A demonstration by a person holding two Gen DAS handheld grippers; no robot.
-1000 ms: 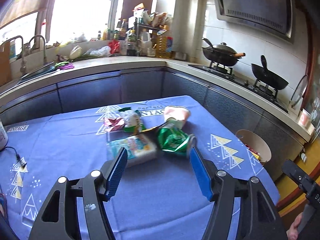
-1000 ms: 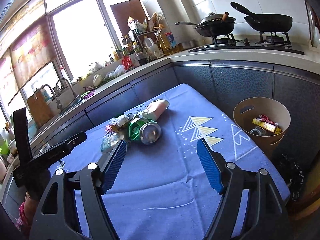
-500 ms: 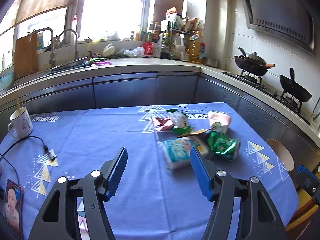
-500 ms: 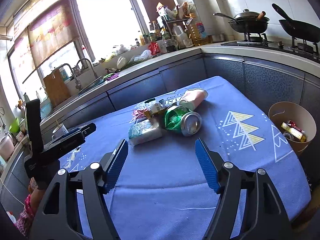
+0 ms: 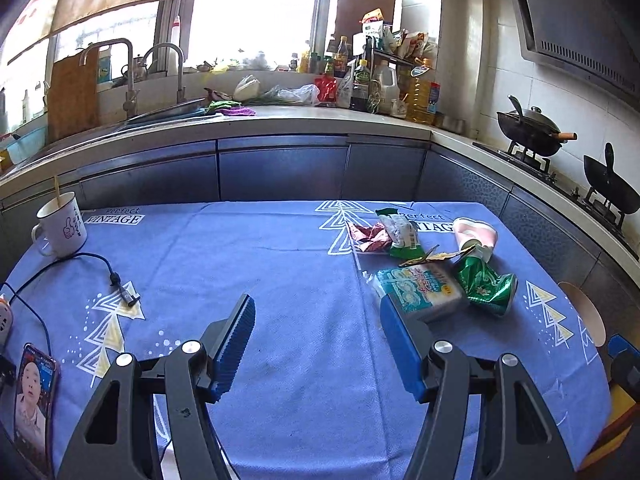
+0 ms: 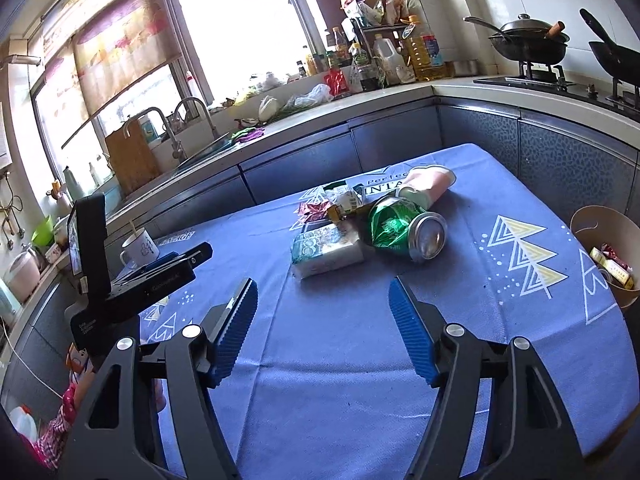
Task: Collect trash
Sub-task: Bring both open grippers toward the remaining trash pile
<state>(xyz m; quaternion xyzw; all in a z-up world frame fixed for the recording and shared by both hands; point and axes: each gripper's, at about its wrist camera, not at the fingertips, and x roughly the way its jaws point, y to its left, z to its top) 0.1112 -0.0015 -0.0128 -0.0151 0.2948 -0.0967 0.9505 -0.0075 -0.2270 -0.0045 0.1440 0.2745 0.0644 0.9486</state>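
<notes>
1. Blue patterned cloth covers the worktop (image 5: 280, 264), and the trash lies in 1 loose heap toward its far right side.
2. The heap holds a crushed green metal can (image 6: 404, 226), a white-and-teal soft plastic packet (image 6: 326, 250), a pink-and-white paper cup (image 6: 428, 182) on its side, and crumpled red and green wrappers (image 5: 370, 236) behind.
3. The round tan waste bin (image 6: 608, 256) stands off the worktop's right edge, already holding some litter.
4. The left claw (image 5: 314, 336) hangs wide and empty, with the packet just beyond its right finger.
5. The right claw (image 6: 322, 320) is also spread and empty, short of the heap.
6. I'd judge the can light, dented and slippery, best pinched across its crushed middle; the packet looks soft and should yield.
</notes>
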